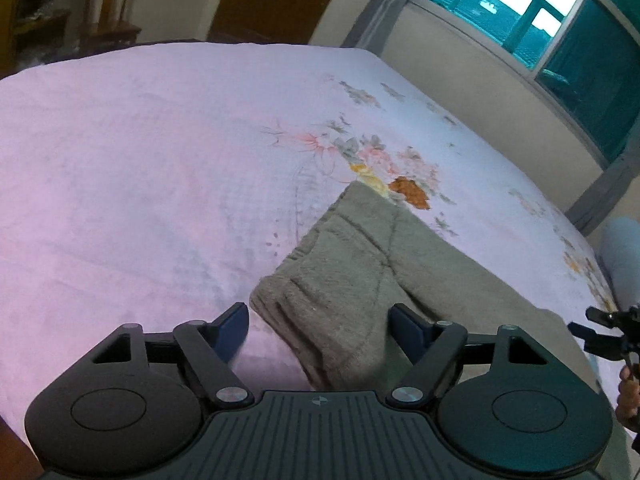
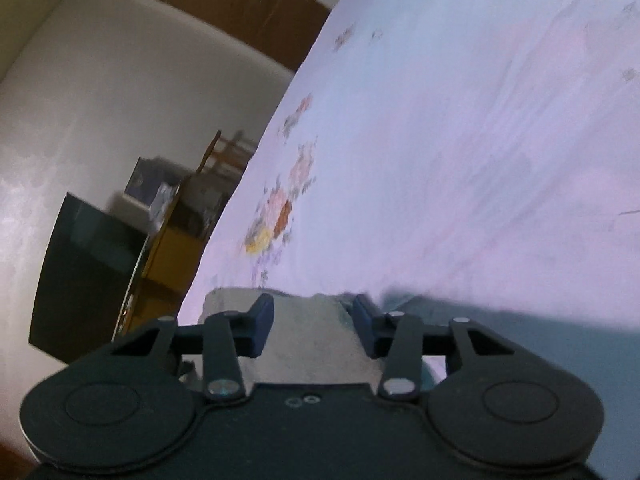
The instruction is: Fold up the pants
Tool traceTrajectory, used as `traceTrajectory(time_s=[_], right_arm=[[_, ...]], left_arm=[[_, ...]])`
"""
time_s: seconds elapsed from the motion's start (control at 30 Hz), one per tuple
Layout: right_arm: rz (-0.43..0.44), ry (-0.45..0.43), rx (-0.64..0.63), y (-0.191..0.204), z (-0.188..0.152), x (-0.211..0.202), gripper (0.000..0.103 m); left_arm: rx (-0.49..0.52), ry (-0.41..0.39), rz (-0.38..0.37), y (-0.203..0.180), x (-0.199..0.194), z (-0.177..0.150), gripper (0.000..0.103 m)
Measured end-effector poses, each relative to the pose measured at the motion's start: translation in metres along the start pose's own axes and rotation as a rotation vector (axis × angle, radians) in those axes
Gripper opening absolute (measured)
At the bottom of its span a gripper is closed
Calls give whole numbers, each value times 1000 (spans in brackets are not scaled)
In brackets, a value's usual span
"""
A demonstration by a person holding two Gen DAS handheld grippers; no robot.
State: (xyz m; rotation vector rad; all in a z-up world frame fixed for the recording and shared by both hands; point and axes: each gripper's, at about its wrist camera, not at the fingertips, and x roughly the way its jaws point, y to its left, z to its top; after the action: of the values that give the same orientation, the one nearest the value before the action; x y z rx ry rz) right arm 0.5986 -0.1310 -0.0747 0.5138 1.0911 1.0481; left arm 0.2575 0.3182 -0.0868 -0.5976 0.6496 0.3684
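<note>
Grey-brown fleecy pants (image 1: 360,264) lie folded flat on the pink flowered bedsheet (image 1: 140,160). My left gripper (image 1: 318,320) hangs open over the near corner of the pants, its blue fingers (image 1: 234,326) spread wide with nothing between them. In the right wrist view the pants (image 2: 312,336) show as a pale grey fold between the fingers of my right gripper (image 2: 314,314), which stands open close to the cloth. The right gripper also shows in the left wrist view (image 1: 600,334) at the far right edge, held by a hand.
The bed (image 2: 460,140) fills most of both views. A window (image 1: 540,12) with grey curtains is at the back right. A wooden chair (image 1: 108,8) and a brown door stand beyond the bed. A dark cabinet (image 2: 88,272) and yellow furniture stand beside the bed.
</note>
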Motion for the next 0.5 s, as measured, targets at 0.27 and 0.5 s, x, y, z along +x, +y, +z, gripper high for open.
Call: traceTrajectory(time_s=[0.27,0.5], right_arm=[[56,132,-69,0,-4,9,20],[90,161,-100,11,4,25,20]], left_arm=[[-94,-62,23,-4,3,-7,57],[-110,-63,19,-1,7,-8,57]])
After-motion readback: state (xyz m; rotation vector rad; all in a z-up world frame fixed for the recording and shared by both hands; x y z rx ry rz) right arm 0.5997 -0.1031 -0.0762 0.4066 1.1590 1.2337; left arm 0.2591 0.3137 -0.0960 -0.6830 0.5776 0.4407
